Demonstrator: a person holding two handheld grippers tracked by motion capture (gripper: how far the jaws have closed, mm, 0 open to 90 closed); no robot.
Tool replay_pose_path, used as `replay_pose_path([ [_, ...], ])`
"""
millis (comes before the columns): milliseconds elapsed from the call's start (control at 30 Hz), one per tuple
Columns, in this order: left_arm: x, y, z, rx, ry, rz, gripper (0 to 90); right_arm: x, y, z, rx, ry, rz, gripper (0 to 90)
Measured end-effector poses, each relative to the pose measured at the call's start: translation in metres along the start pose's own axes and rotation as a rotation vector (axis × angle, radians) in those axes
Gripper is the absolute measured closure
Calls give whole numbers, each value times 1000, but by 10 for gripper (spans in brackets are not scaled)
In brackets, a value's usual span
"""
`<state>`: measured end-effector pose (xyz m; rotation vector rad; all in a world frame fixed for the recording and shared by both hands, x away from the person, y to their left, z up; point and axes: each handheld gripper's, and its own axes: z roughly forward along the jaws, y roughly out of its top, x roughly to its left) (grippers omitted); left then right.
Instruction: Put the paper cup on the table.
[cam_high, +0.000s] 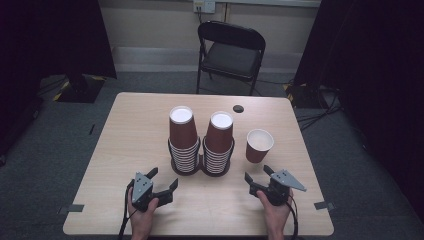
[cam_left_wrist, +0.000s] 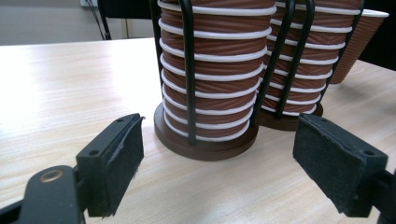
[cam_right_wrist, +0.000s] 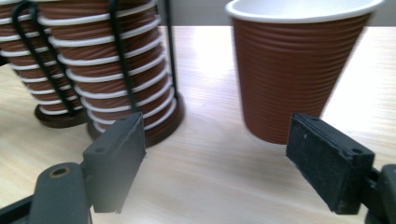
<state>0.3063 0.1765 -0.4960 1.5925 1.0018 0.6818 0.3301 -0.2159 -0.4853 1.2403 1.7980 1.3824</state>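
1. nearest the camera, the left hand-held gripper (cam_high: 161, 181) and right hand-held gripper (cam_high: 258, 176) sit low over the bench (cam_high: 125, 135), jaws wide apart, holding and touching nothing.
2. one loose cup (cam_high: 259, 145) stands upright right of the two cup stacks (cam_high: 201, 142) in their wire holder, just ahead of the right hand-held gripper.
3. progress seems early: the loose cup is out and ungrasped; its destination is unclear.

My tongs, left (cam_high: 163, 181) and right (cam_high: 257, 178), are black with grey plates. The single cup (cam_high: 259, 145) is ribbed reddish-brown outside, white inside. Both cup stacks (cam_high: 183, 140) show brown ribbing banded by white rims, caged in black wire on dark brown bases. The counter (cam_high: 135, 130) is pale wood grain.
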Motion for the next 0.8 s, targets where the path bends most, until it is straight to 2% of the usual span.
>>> replay_pose_path([
  [200, 1, 0, -1, -11, -6, -7, 161, 24, -3, 0, -26, 7, -31, 212],
  [333, 0, -1, -2, -15, -4, 6, 161, 35, -6, 2, -38, 14, -43, 192],
  [467, 0, -1, -3, -25, -6, 2, 161, 42, -11, 4, -33, 39, -54, 179],
  [533, 0, -2, -3, -32, -2, -11, 161, 44, -13, 4, -48, 44, -52, 165],
  [667, 0, -1, -3, -25, -5, 6, 161, 49, -15, 2, -74, 34, -71, 138],
  [733, -1, -1, -3, -27, -4, 8, 161, 48, -15, 2, -71, 40, -71, 134],
  [800, -1, -2, -3, -32, 2, 4, 161, 44, -14, 4, -46, 87, -40, 134],
])
